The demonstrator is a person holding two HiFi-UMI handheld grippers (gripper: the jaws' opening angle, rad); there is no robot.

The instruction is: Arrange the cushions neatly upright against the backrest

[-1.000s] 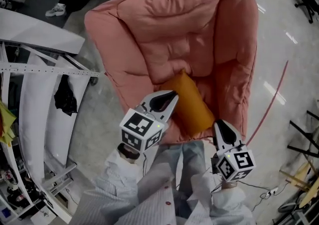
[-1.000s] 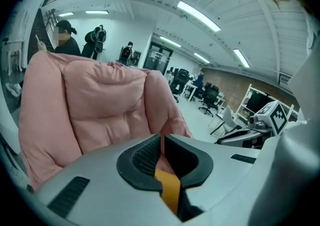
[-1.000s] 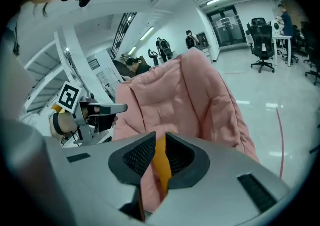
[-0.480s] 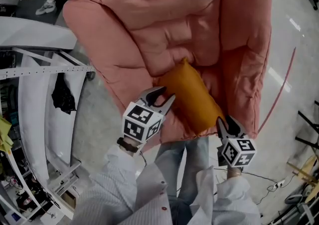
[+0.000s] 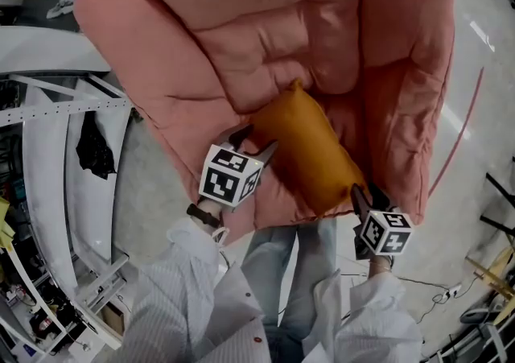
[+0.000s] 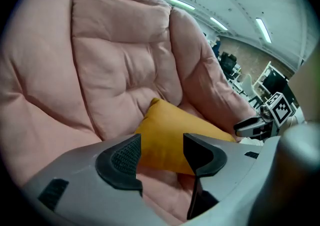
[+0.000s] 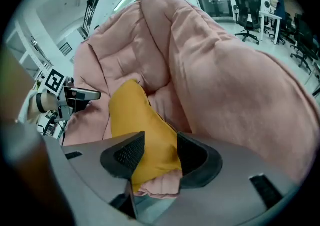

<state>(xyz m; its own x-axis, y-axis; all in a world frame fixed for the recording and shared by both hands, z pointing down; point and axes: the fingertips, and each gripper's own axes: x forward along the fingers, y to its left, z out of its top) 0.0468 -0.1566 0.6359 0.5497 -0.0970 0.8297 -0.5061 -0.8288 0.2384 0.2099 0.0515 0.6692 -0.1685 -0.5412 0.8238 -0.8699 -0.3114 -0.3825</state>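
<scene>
An orange cushion (image 5: 306,152) lies tilted on the seat of a pink padded armchair (image 5: 265,23), its far corner against the backrest. My left gripper (image 5: 256,142) is at the cushion's left near edge. Its jaws are opening, and in the left gripper view (image 6: 161,145) the cushion (image 6: 170,130) shows through the gap just beyond the pads. My right gripper (image 5: 361,195) is at the cushion's right near corner. Its jaws (image 7: 157,155) are opening too, with that corner of the cushion (image 7: 137,115) between the pads.
A white metal frame (image 5: 56,112) with a black item (image 5: 92,148) hanging on it stands left of the chair. The person's jeans (image 5: 290,273) are right at the seat's front edge. A red line (image 5: 459,136) runs on the floor at the right. Office chairs (image 7: 247,7) stand far behind.
Both grippers have moved forward to the cushion's near edge and their jaws have gone from shut to open. The head view has come closer over the chair.
</scene>
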